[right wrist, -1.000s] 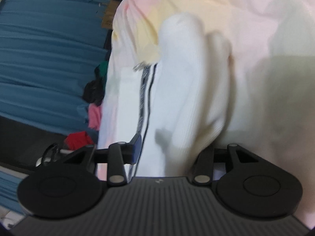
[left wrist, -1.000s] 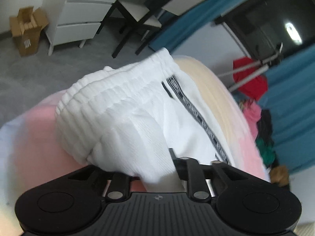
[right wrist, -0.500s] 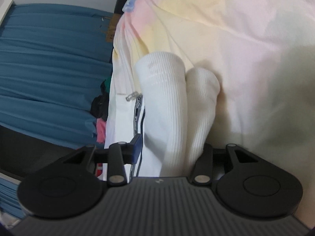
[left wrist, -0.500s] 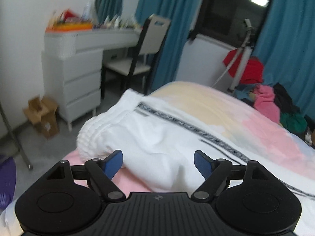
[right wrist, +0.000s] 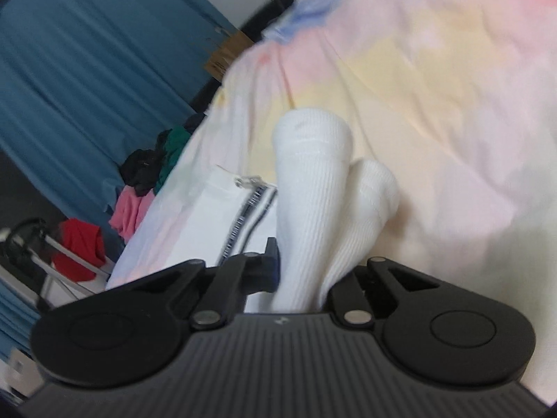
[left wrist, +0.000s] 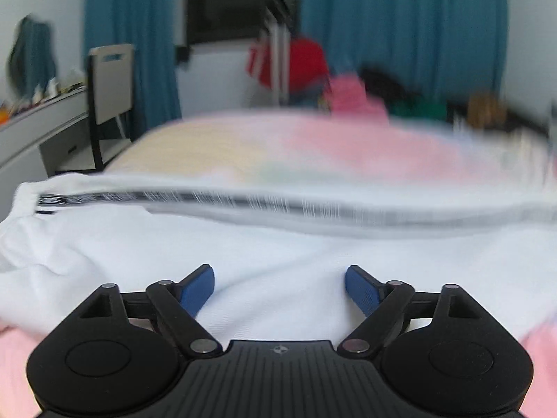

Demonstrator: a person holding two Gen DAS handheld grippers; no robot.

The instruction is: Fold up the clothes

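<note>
On the bed [left wrist: 365, 142], across its pastel pink-and-yellow sheet, the white trousers [left wrist: 278, 244] lay spread out flat, soft and faintly ribbed, with a black-and-white printed stripe [left wrist: 222, 199] running along their length. Your left gripper [left wrist: 279, 287] hung just above that cloth with its blue-padded fingers [left wrist: 196, 287] well apart and nothing between them; the picture was too blurred to say whether the tips touched the fabric.

Your right gripper [right wrist: 306, 271] was clamped on the bunched cuffs [right wrist: 313, 188], two rounded tubes of ribbed white knit that stood up side by side from between the fingers, the left one taller and fuller. Only the dark left finger [right wrist: 273, 261] showed; the right one was hidden behind the knit. Beside the cuffs you could see the stripe [right wrist: 249, 212] again, ending at a small clear tag [right wrist: 249, 180] at the hem.

Beyond the bed hung teal curtains [left wrist: 400, 35], pleated and matte. A heap of clothes [left wrist: 348, 90] in red, pink, black and green sat at the far edge by a metal rack [left wrist: 278, 48], and a chair [left wrist: 109, 83] with a flat pale back stood at a white desk [left wrist: 38, 122] on your left.
</note>
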